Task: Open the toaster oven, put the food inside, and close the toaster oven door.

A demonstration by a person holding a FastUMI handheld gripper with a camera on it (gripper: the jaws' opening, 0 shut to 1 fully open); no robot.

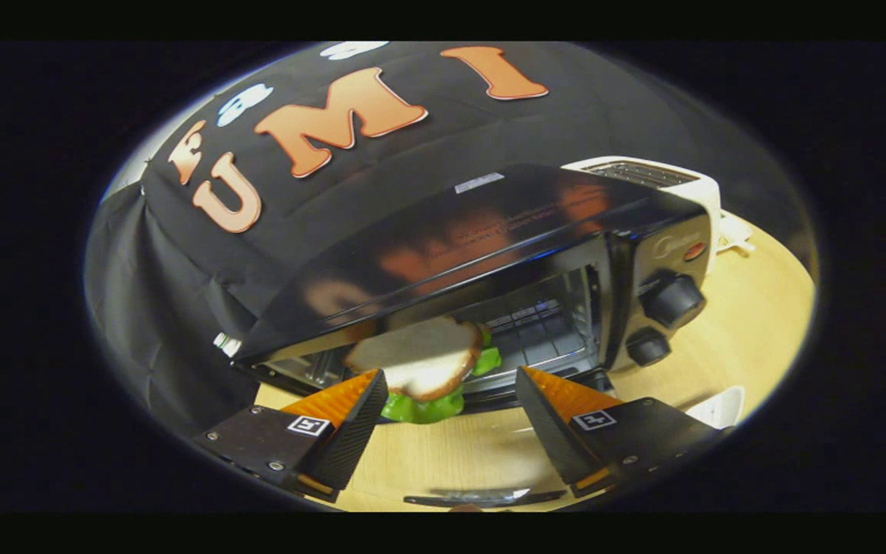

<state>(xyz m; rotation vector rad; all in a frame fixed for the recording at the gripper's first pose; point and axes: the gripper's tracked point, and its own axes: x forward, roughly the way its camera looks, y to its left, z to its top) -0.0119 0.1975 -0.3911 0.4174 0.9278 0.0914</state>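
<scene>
A black toaster oven (pixel 489 231) stands tilted in the gripper view on a wooden table (pixel 758 308), with two knobs (pixel 674 302) on its right panel. Its door is down; a dark strip that looks like the door's handle (pixel 481 497) lies below the fingers. A toy sandwich (pixel 420 358), white bread over green lettuce, rests at the mouth of the oven cavity, half over the front edge. My gripper (pixel 451 377) is open, fingers wide apart. The sandwich sits just ahead of them, close to the left fingertip (pixel 362 404) and apart from the right one.
A white pop-up toaster (pixel 654 175) stands behind the oven's right end. The rim of something white (pixel 720 405), perhaps a plate, shows beside the right finger. The booth's black cloth hangs behind and to the left of the oven.
</scene>
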